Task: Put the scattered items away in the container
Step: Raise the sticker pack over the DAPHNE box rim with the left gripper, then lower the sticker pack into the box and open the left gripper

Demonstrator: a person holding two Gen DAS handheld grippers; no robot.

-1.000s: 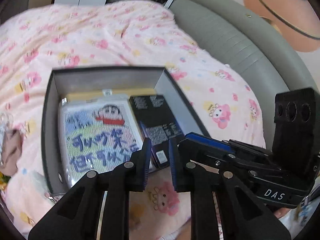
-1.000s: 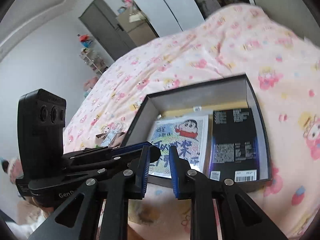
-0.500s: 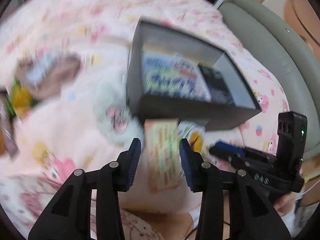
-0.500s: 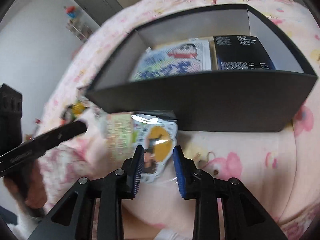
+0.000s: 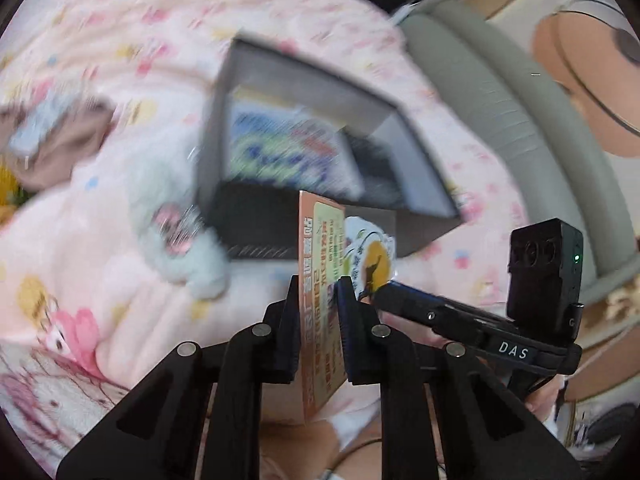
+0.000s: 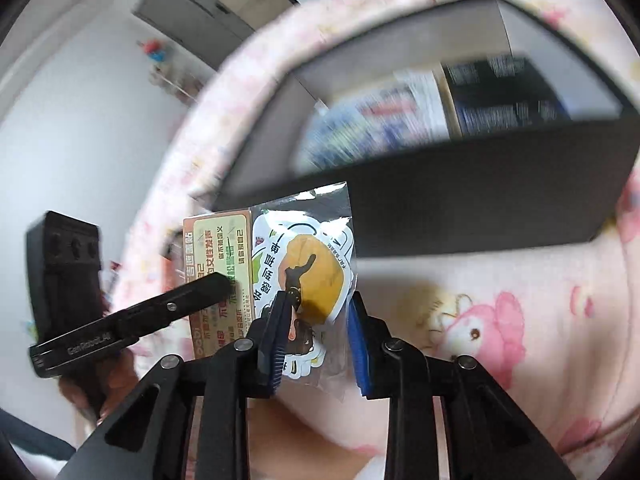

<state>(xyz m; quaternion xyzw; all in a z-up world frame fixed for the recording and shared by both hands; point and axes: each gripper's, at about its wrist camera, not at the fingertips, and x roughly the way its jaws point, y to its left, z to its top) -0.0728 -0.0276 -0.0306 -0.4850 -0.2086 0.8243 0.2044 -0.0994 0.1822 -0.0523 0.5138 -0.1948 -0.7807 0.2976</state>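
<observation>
The sticker pack [image 6: 280, 276], a clear sleeve holding an orange-green text card and a white-edged sticker with a yellow disc, stands upright just before the near wall of the black box [image 6: 460, 208] on the pink bedspread [image 6: 500, 280]. The left gripper [image 5: 318, 312] is clamped on the card edge. The right gripper [image 6: 320, 324] straddles the sleeve, jaws parted. Only the left wrist view shows the grey headboard [image 5: 500, 120].

Both wrist views look close, forward, sharing the black box [image 5: 256, 216] [image 6: 480, 208].
</observation>
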